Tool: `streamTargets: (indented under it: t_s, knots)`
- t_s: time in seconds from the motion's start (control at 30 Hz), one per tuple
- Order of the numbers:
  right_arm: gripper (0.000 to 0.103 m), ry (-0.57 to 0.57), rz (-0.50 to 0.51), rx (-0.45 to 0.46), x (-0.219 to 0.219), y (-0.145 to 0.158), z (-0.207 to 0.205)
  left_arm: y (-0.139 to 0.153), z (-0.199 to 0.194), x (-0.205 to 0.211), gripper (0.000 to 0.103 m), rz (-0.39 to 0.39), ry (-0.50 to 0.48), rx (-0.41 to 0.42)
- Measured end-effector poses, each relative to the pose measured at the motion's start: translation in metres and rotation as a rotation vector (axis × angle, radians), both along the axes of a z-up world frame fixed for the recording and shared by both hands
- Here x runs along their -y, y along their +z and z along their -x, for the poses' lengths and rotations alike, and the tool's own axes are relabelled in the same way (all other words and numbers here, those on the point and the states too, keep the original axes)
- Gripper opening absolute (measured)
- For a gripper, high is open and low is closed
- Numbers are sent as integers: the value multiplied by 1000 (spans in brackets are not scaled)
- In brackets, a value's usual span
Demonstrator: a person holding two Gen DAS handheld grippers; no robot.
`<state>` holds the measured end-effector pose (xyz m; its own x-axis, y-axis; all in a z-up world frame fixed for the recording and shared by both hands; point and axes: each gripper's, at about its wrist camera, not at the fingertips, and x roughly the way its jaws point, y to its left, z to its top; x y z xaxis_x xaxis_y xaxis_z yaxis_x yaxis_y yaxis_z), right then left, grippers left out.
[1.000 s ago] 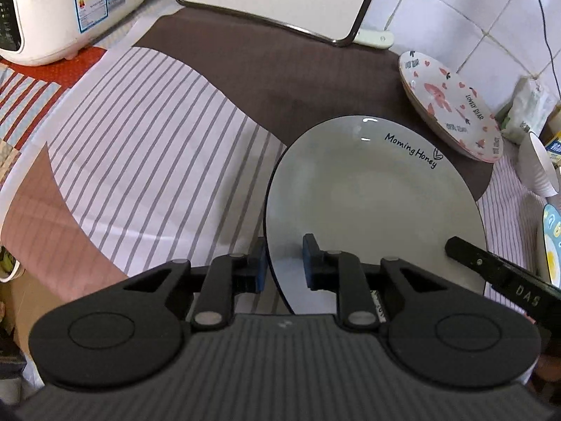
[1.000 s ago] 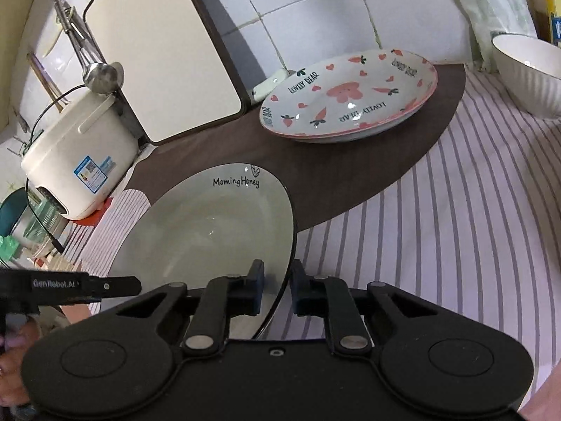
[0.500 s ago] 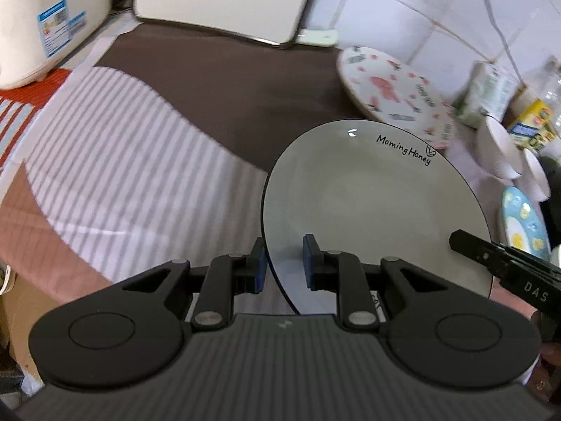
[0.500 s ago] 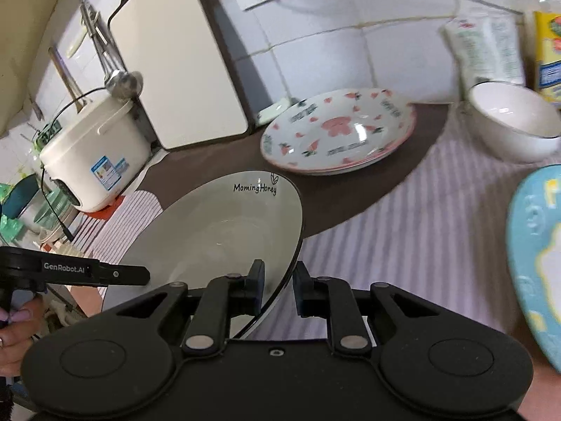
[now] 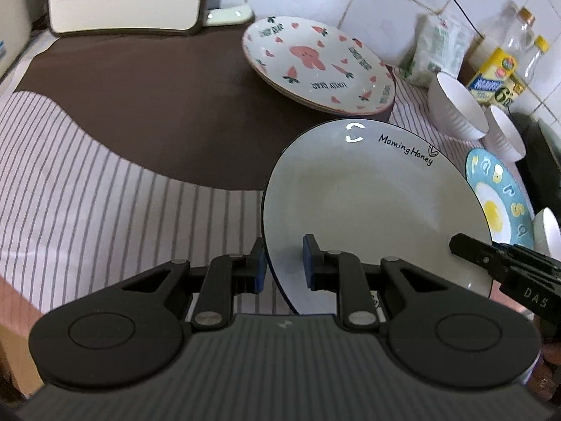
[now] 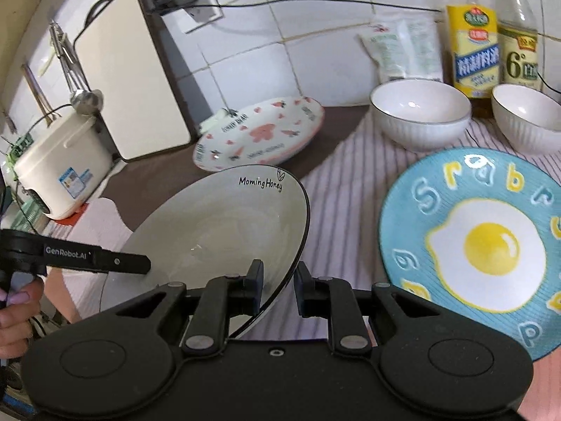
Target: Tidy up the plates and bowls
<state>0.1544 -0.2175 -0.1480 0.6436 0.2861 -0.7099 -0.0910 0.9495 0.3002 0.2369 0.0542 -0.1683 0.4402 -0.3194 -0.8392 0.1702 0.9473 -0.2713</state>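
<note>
Over the striped table (image 5: 87, 189), a grey plate (image 5: 371, 207) with a dark rim and the words "Morning Honey" hung in the air, carried by both grippers at once. The left gripper (image 5: 282, 263) pinched the near-left rim, one pad under the plate and one on its face. The right gripper (image 6: 277, 289) straddled the opposite rim; its jaws looked a little slack around the edge, though the rim sat between them and the pads appeared to touch it, so I judged it a grip.

A pink plate (image 5: 315, 63) rested at the back on the brown patch of cloth, seemingly on top of another like it. A blue egg plate (image 6: 473, 242) lay flat just right of the carried one, and two white bowls (image 6: 420, 112) stood behind it near the bottles (image 6: 473, 35).

The step in hand looked like carrying the grey plate to a stack, most likely the blue plate beside it. To do it well, both grips needed to be firm before any further travel. The plate wanted to be level, centred over the target, then lowered slowly until it seated. Only then should the grippers let go, sliding outward along the rim, not lifting, and keeping clear of the bowls.
</note>
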Motion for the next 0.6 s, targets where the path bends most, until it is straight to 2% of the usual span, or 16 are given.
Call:
streamTargets:
  t_s: [0.27, 0.6]
  knots:
    - [23, 5, 5, -10, 9, -14, -20, -5, -20, 16, 19, -58, -78, 2]
    - [23, 2, 38, -34, 3, -19, -20, -13, -23, 15, 19, -51, -63, -34]
